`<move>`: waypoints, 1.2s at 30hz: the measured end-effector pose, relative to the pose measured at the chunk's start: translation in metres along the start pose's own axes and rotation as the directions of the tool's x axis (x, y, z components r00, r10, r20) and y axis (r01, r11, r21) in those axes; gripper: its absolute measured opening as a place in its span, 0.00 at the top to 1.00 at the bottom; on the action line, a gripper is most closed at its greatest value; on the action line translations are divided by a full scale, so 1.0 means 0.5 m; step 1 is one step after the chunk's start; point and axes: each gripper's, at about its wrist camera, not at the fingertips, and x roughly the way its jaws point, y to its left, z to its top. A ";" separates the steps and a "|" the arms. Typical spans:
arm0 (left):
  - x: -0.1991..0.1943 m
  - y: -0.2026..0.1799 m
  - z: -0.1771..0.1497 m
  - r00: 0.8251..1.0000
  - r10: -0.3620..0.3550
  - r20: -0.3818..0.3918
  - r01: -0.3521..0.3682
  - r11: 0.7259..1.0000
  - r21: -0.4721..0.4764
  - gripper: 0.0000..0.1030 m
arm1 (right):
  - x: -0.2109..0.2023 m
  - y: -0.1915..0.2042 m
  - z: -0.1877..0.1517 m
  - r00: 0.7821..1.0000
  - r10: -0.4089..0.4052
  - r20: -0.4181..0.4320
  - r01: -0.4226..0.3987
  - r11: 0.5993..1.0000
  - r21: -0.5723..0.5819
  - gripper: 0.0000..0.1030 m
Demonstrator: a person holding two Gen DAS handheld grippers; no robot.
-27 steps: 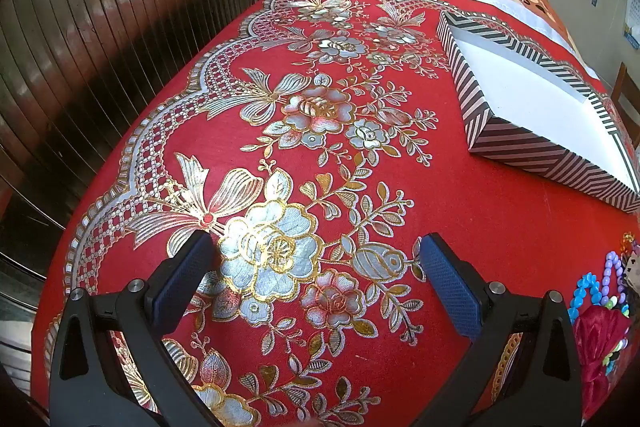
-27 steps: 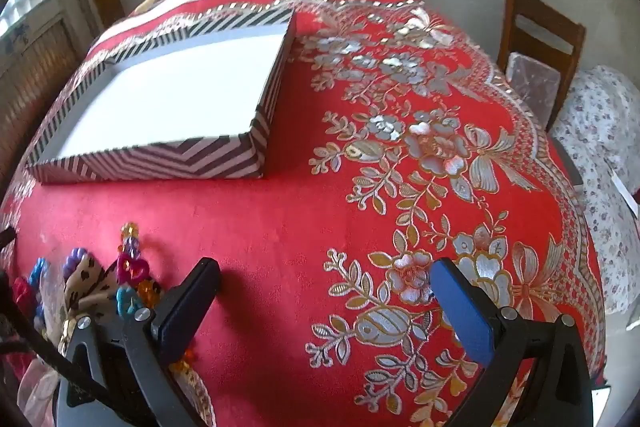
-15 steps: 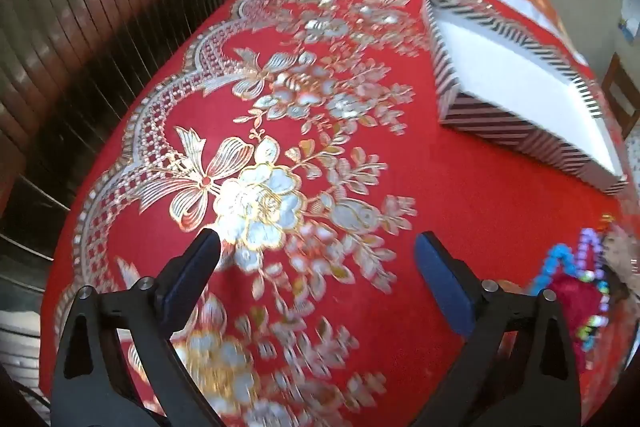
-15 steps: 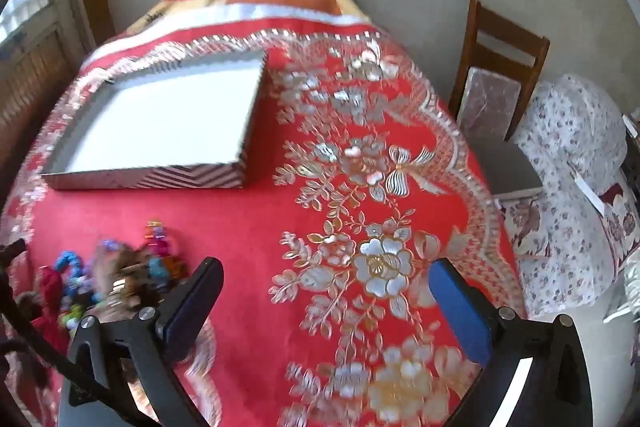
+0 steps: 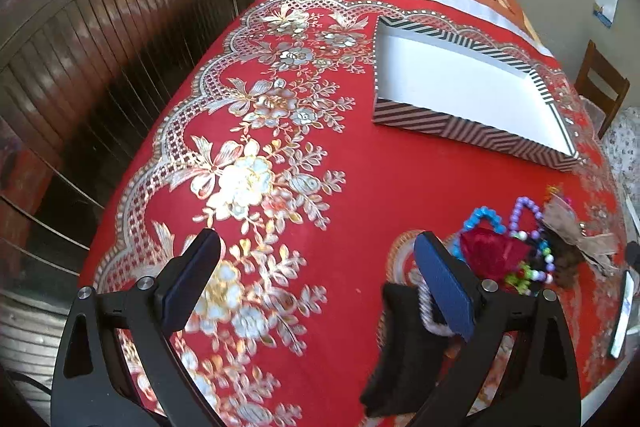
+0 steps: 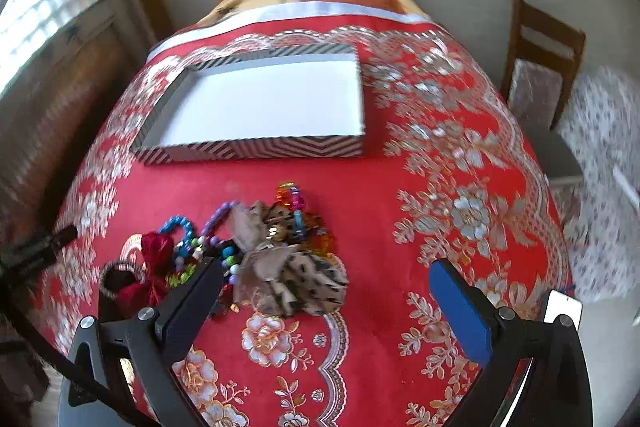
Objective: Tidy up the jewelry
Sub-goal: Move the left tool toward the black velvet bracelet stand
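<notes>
Left gripper: we see both jaws spread wide, nothing between them, hanging above the red tablecloth. Right gripper: same, jaws fully apart, nothing pinched.

Jewelry pile sits on the cloth just past the right gripper's left finger, partly behind it. In the left wrist view the pile lies just right of the right-hand finger, not touching that we can tell.

In the pile we make out a blue bead string, a purple bead string, a red fabric bow, a spotted beige bow, and an orange-pink bead piece. A dark hair tie is at its left edge.

Beyond the pile, apart from it: a striped box, white inside, nothing in it. A wooden chair stands off the table's right side.
</notes>
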 end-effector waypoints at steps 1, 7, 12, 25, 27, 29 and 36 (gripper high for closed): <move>-0.005 -0.003 -0.002 1.000 0.002 0.002 -0.002 1.000 -0.001 0.05 | -0.002 0.017 -0.005 1.000 -0.004 0.007 0.004 1.000 -0.025 0.01; -0.015 -0.020 -0.014 1.000 -0.005 0.003 0.005 1.000 -0.002 0.05 | -0.003 0.031 0.009 0.999 0.034 -0.005 -0.034 0.998 -0.051 0.01; -0.014 -0.033 -0.030 1.000 -0.014 0.000 0.014 1.000 0.015 0.05 | -0.002 0.037 0.007 0.999 0.042 -0.006 -0.042 0.998 -0.043 0.01; -0.004 -0.063 -0.042 0.998 -0.052 -0.038 0.053 0.998 0.036 0.05 | 0.000 0.027 -0.007 1.000 0.022 -0.021 -0.023 0.999 -0.036 0.01; -0.005 -0.065 -0.043 0.998 -0.052 -0.039 0.054 0.998 0.040 0.05 | -0.001 0.026 -0.008 1.000 0.022 -0.021 -0.023 0.999 -0.037 0.01; -0.006 -0.067 -0.042 0.998 -0.051 -0.040 0.053 0.998 0.044 0.05 | -0.001 0.027 -0.008 1.000 0.022 -0.021 -0.023 0.999 -0.039 0.01; -0.009 -0.069 -0.045 0.998 -0.052 -0.038 0.054 0.997 0.046 0.05 | -0.002 0.032 -0.010 0.999 0.026 -0.021 -0.027 0.999 -0.038 0.01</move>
